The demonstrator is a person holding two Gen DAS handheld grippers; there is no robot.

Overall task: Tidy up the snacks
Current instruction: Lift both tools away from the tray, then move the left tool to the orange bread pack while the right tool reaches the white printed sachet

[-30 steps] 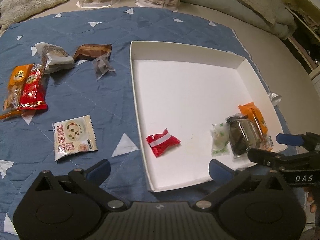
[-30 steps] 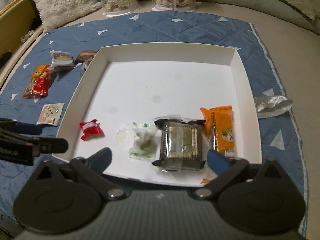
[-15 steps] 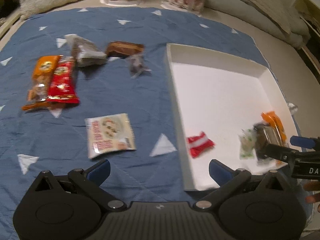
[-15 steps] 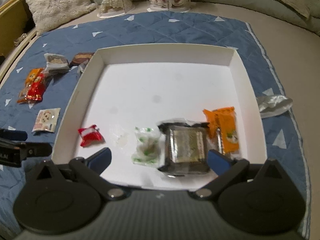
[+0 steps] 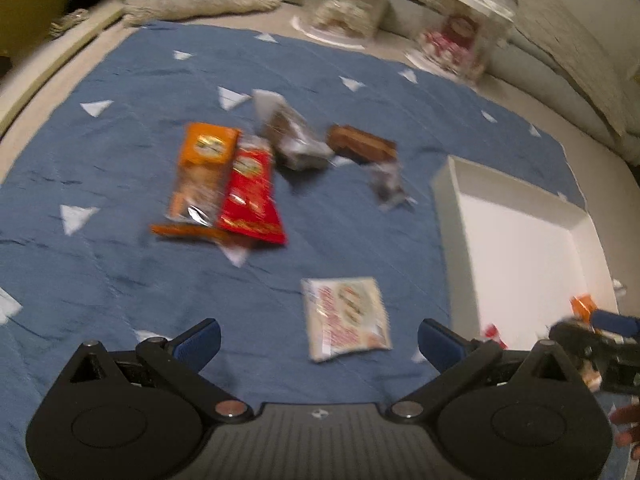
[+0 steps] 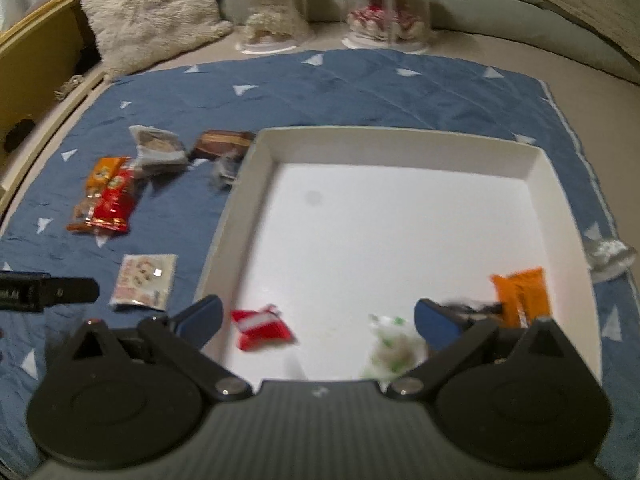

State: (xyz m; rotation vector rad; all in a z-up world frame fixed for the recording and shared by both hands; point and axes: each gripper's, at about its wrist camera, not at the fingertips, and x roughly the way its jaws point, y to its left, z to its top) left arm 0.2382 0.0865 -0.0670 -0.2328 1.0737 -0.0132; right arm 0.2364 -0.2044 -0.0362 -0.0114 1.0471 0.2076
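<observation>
- The shallow white cardboard tray (image 6: 256,184) lies on a blue quilted mat with white triangles (image 6: 360,88); every place below is told from this tray.
- Left gripper (image 5: 319,336): its blue-tipped fingers stand wide apart with nothing between them, over the mat to the left of the tray's near corner.
- Right gripper (image 6: 318,318): fingers also spread wide and empty, over the tray's near edge.
- Inside the tray, along its near side: a small red packet with a white stripe (image 6: 262,326) toward the left wall, a clear packet with green print (image 6: 394,346) near the middle, and an orange packet (image 6: 520,294) toward the right wall. A dark packet shows between the last two, mostly hidden by the right gripper's finger.
- Outside, just left of the near-left corner: a flat white sachet with red print (image 5: 346,312), ahead of the left gripper's open fingers.
- Farther left: an orange bar wrapper (image 5: 202,172) and a red bar wrapper (image 5: 252,196) side by side, touching.
- By the far-left corner: a brown bar (image 5: 362,146), a small clear crumpled wrapper (image 5: 386,178) and a grey-white packet with brown contents (image 5: 290,136).
- Just outside the right wall: a crumpled silver wrapper (image 6: 610,254).
- The left wrist view is blurred, so print cannot be read.
</observation>
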